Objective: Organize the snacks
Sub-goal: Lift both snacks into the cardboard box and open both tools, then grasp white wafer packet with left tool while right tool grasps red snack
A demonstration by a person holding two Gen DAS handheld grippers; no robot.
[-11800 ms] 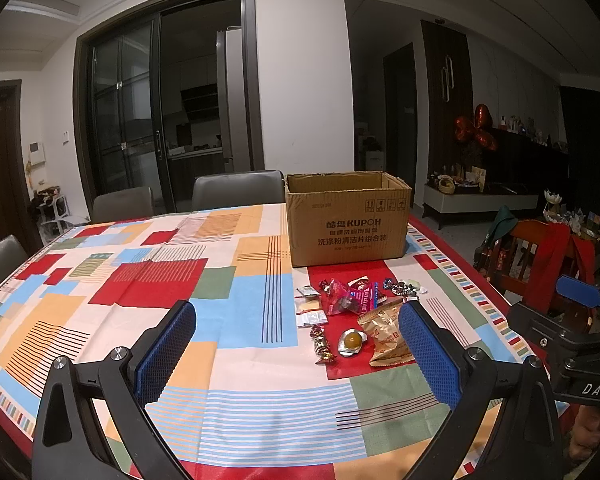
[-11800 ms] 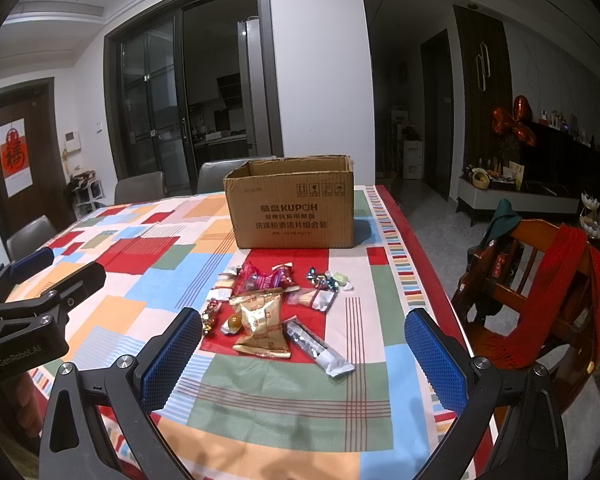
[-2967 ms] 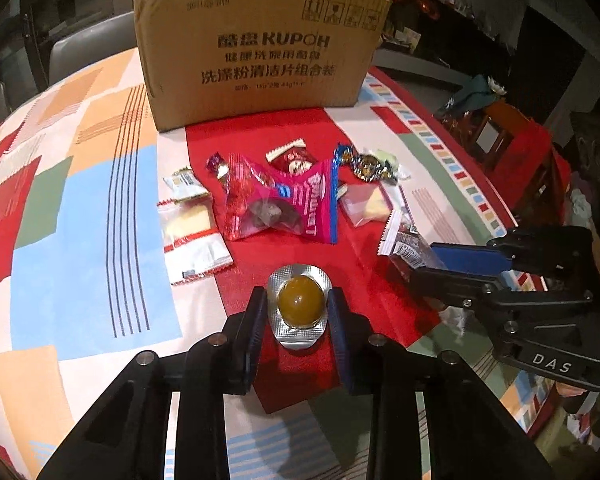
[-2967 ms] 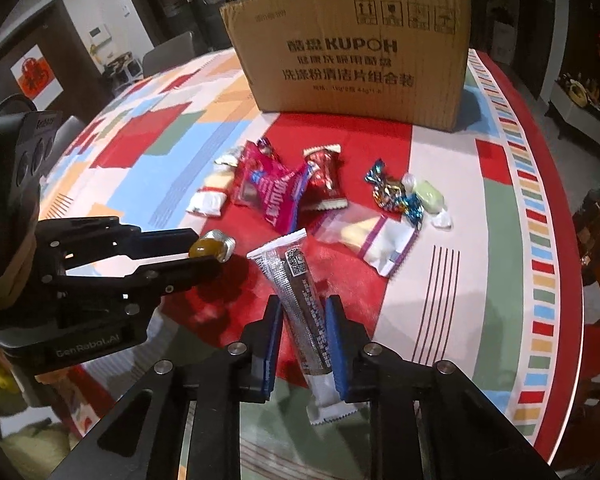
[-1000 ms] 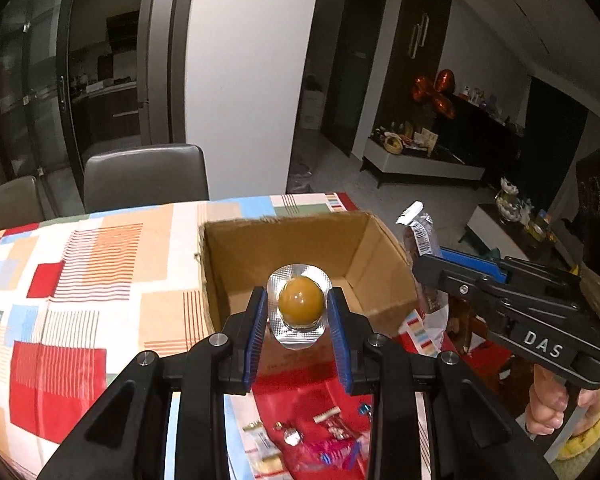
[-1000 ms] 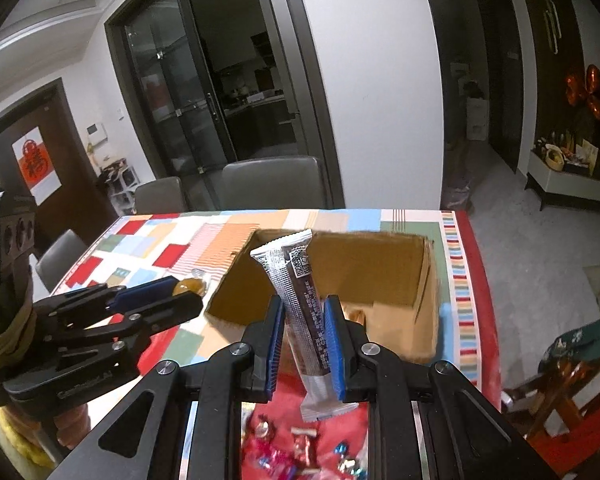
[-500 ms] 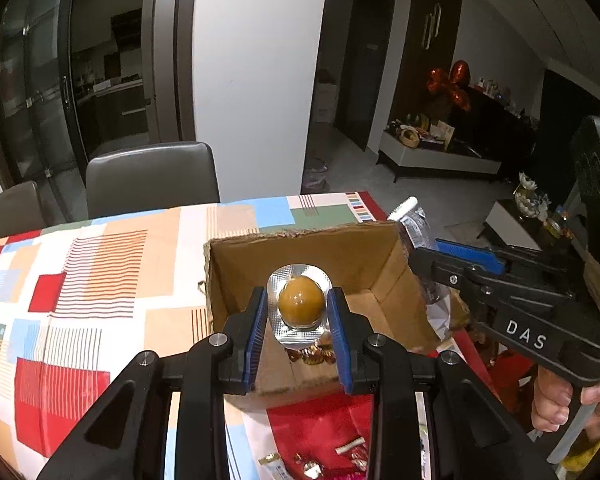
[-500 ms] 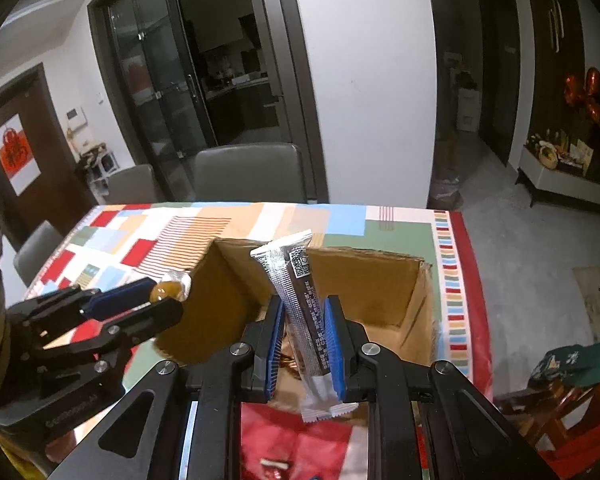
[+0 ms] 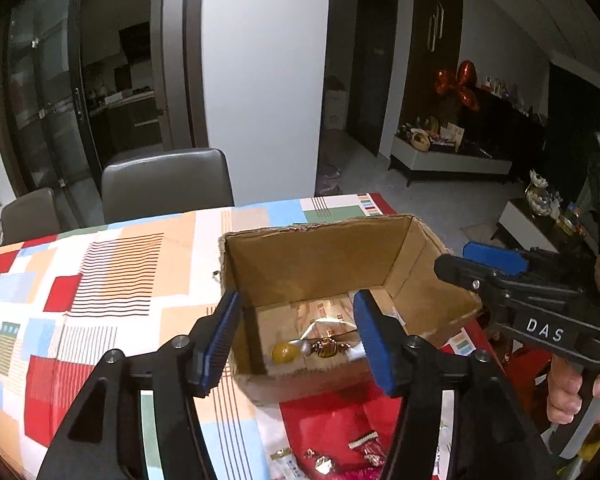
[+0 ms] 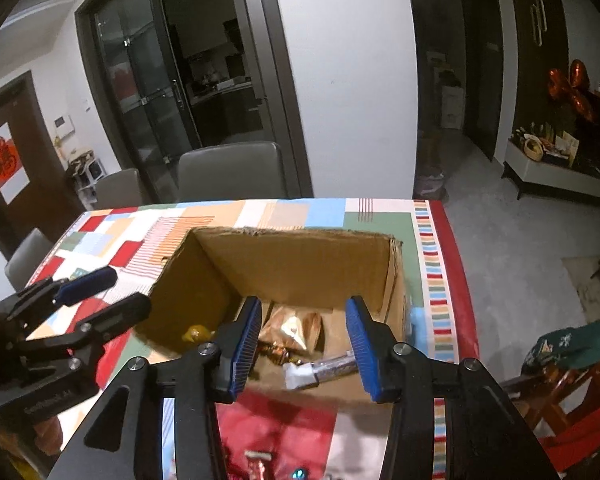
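Observation:
An open cardboard box [image 9: 324, 252] stands on the patchwork tablecloth; it also shows in the right wrist view [image 10: 300, 264]. My left gripper [image 9: 296, 340] is open and empty above the box's near edge. My right gripper [image 10: 304, 344] is open and empty above the box too. Inside the box lie the yellow ball snack [image 9: 281, 353], a gold-brown wrapped candy [image 9: 327, 347], a gold bag [image 10: 296, 330] and the long silver stick snack [image 10: 320, 370]. In the left wrist view the right gripper [image 9: 496, 268] hangs by the box's right wall.
More wrapped snacks [image 9: 324, 460] lie on the red patch of the tablecloth [image 9: 100, 280] in front of the box. Grey chairs [image 9: 166, 184] stand at the table's far side. A wooden chair with a red and green cloth [image 10: 572, 360] stands at the right.
Both grippers have opened over the box. The yellow ball snack and the silver stick snack have dropped from them into the box.

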